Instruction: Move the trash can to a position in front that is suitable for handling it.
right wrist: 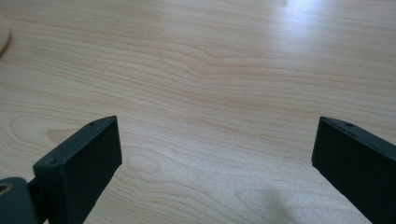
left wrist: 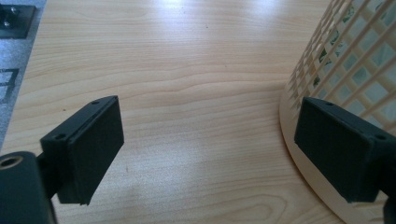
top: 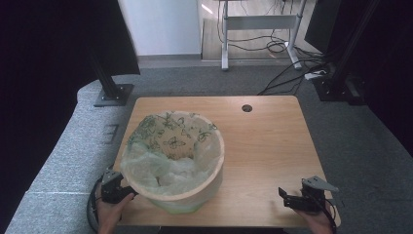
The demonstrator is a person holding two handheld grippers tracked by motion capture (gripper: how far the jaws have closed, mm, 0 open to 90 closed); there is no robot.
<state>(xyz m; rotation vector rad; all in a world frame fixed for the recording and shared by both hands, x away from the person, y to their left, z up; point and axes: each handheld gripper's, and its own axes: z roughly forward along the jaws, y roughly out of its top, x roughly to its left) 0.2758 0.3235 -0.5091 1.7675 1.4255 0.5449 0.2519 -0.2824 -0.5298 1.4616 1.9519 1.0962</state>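
Observation:
A pale lattice waste basket (top: 195, 187) stands on the left half of the wooden table (top: 272, 146), lined with a thin plastic bag (top: 168, 136) printed with green leaves. My left gripper (top: 117, 187) rests at the table's front left, just beside the basket's base, jaws wide apart with bare wood between them; in the left gripper view the basket wall (left wrist: 345, 60) rises by the right jaw. My right gripper (top: 290, 197) lies at the front right corner, well away from the basket, open over bare wood (right wrist: 210, 93).
A round cable hole (top: 247, 108) sits near the table's far edge. Grey carpet surrounds the table. Black stand feet (top: 114, 95) are at the far left and far right, and a desk frame with cables (top: 272, 46) stands behind.

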